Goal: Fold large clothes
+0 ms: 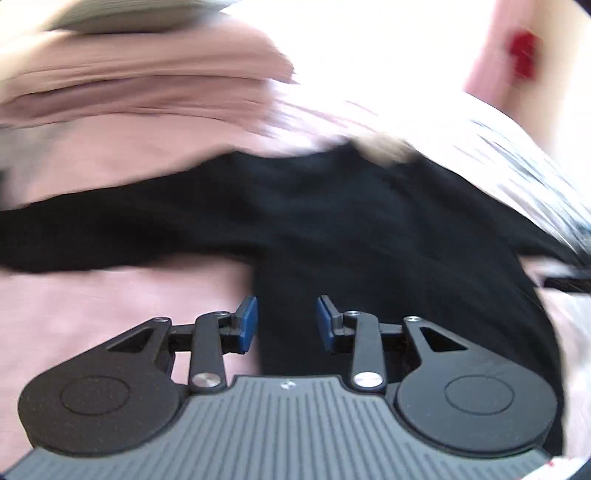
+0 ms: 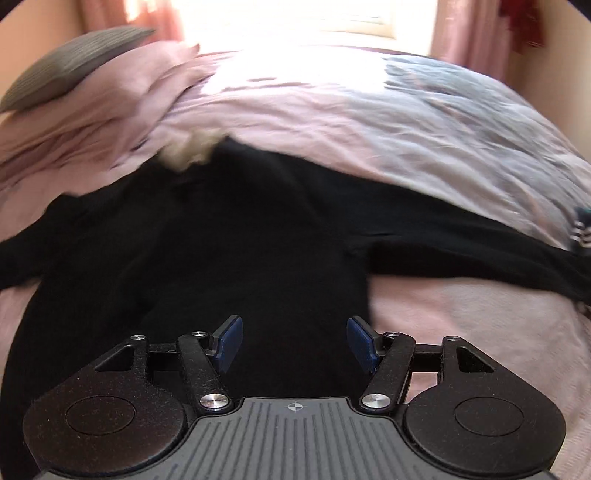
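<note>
A black long-sleeved garment (image 1: pixel 332 221) lies spread flat on a pink bedsheet (image 1: pixel 92 295), sleeves out to both sides, with a pale fluffy patch (image 1: pixel 384 147) at its collar end. My left gripper (image 1: pixel 287 323) hovers open over the garment's lower left edge, nothing between its blue pads (image 1: pixel 246 325). In the right wrist view the same black garment (image 2: pixel 221 251) fills the middle, its right sleeve (image 2: pixel 480 251) stretched out. My right gripper (image 2: pixel 294 343) stands open above the garment's lower right edge, holding nothing. Both views are motion-blurred.
A bunched pink duvet (image 2: pixel 92 110) with a grey pillow (image 2: pixel 66 62) lies at the far left. A pale blue-white quilt (image 2: pixel 461 122) covers the far right of the bed. Pink curtains (image 2: pixel 465 33) and a bright window stand behind.
</note>
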A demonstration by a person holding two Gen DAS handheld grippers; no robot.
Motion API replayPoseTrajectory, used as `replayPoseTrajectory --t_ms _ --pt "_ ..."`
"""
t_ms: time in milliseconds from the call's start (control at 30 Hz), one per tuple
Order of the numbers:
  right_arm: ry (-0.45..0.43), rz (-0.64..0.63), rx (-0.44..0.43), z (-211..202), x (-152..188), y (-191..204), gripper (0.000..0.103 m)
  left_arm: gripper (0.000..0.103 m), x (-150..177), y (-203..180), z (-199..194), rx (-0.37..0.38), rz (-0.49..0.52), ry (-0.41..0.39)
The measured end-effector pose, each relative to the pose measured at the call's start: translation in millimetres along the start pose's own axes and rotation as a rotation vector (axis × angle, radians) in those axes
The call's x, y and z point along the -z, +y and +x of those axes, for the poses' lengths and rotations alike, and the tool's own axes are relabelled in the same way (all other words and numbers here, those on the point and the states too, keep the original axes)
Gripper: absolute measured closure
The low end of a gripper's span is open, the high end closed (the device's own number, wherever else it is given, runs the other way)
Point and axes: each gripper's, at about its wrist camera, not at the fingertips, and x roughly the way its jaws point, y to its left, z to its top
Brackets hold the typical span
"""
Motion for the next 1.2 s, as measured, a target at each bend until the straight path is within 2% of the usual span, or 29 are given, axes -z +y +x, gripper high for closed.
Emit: replayPoseTrajectory --t_ms 67,133,200,267,333,433,533,600,633,767,800,900,1000,1067,1200 --pt "0.052 -0.021 -0.038 3 25 5 0.043 0.072 20 -30 7 0.031 0.065 0.057" --pt "0.150 -0.062 -0.043 6 60 8 0.043 0.072 48 -52 11 0.045 0.101 0.154" --pt "0.199 -0.127 -0.025 0 101 9 0.043 0.074 81 -54 8 -0.013 0.136 0.227" --pt "0.233 -0.187 -0.024 -14 139 6 0.043 0.073 115 -54 -17 -0.051 0.145 0.210" --pt "0.210 -0.184 -0.044 -35 167 -2 0.043 0.073 137 -47 -38 -0.083 0.124 0.227" --pt "0.320 -0.112 -0.015 -45 191 -16 0.042 0.071 148 -52 -65 -0.152 0.080 0.258" --pt "0.407 -0.085 0.005 -63 198 -26 0.042 0.070 152 -55 -86 -0.202 -0.071 0.301" --pt "0.385 -0.059 -0.011 -87 192 -34 0.042 0.071 146 -63 -106 -0.212 -0.139 0.313" --pt "0.363 -0.034 -0.029 -102 187 -37 0.042 0.071 146 -64 -126 -0.205 -0.164 0.291" --pt "0.265 0.053 -0.109 -162 157 -45 0.042 0.062 121 -91 -183 -0.216 -0.201 0.242" --pt "0.232 0.060 -0.131 -180 151 -45 0.040 0.056 114 -99 -198 -0.218 -0.197 0.224" --pt "0.151 0.026 -0.163 -224 129 -43 0.037 0.037 95 -124 -243 -0.220 -0.181 0.152" --pt "0.084 -0.024 -0.208 -266 118 -36 0.034 0.028 86 -156 -279 -0.219 -0.157 0.072" --pt "0.065 -0.050 -0.232 -290 120 -32 0.032 0.021 85 -174 -300 -0.229 -0.149 0.049" --pt "0.049 -0.110 -0.240 -329 134 -23 0.031 0.019 90 -200 -329 -0.245 -0.143 0.040"
